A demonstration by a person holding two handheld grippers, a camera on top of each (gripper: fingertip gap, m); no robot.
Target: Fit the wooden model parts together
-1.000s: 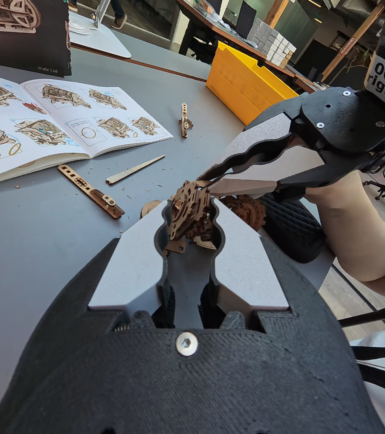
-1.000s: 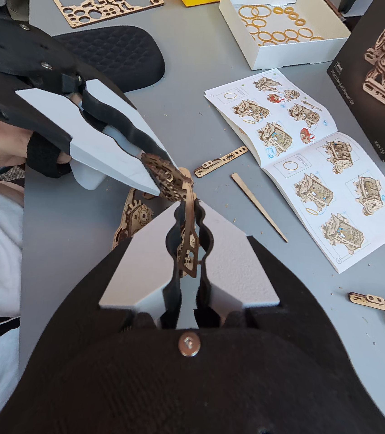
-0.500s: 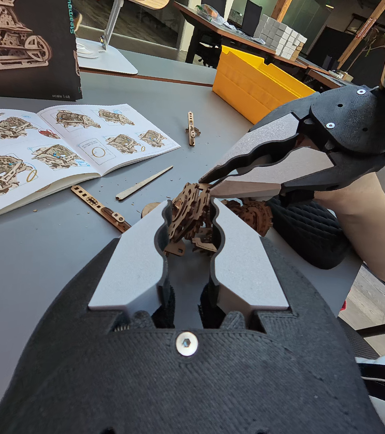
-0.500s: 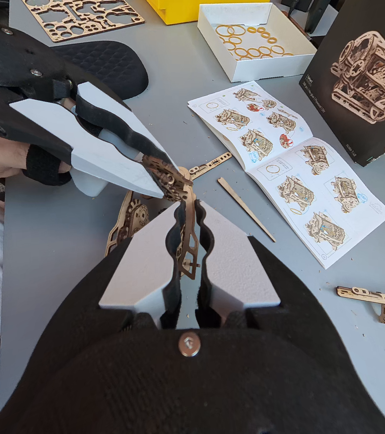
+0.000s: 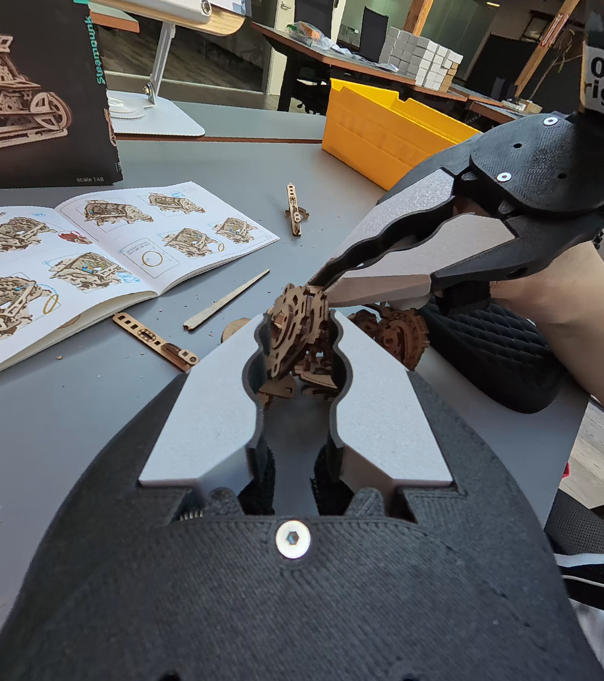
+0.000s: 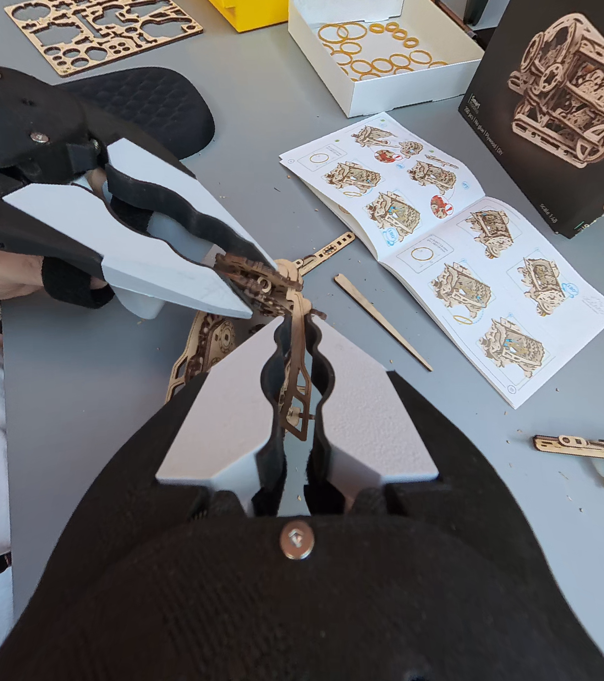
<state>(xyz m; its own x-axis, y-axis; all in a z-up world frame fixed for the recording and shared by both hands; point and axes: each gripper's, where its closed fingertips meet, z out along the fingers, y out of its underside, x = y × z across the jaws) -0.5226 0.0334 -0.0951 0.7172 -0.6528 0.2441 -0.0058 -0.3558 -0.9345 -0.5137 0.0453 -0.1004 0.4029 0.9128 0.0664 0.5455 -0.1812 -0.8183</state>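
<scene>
My left gripper [image 5: 297,323] is shut on a small wooden gear assembly [image 5: 293,333] and holds it above the grey table [image 5: 53,423]. My right gripper [image 6: 295,320] is shut on a flat wooden frame part [image 6: 297,379] that stands edge-on between its fingers. The two tips meet: the frame's top end touches the gear assembly [image 6: 252,282]. The right gripper [image 5: 324,291] comes in from the right in the left wrist view. The left gripper [image 6: 252,291] comes in from the left in the right wrist view. The joint itself is partly hidden.
A larger wooden sub-assembly [image 6: 203,344] lies under the grippers beside a black padded rest [image 5: 488,353]. An open instruction booklet [image 6: 451,258], a pointed stick [image 6: 381,317], loose slotted strips [image 6: 588,447], the black kit box [image 6: 566,110], a white tray of rubber bands [image 6: 374,92], a punched sheet [image 6: 101,33] and a yellow bin [image 5: 378,136] surround them. Only a small space, under 4 cm, lies between the two pairs of fingers.
Both grippers keep their hold and stay tip to tip. The pair has drifted a little over the table, so the booklet and kit box have shifted in both views.
</scene>
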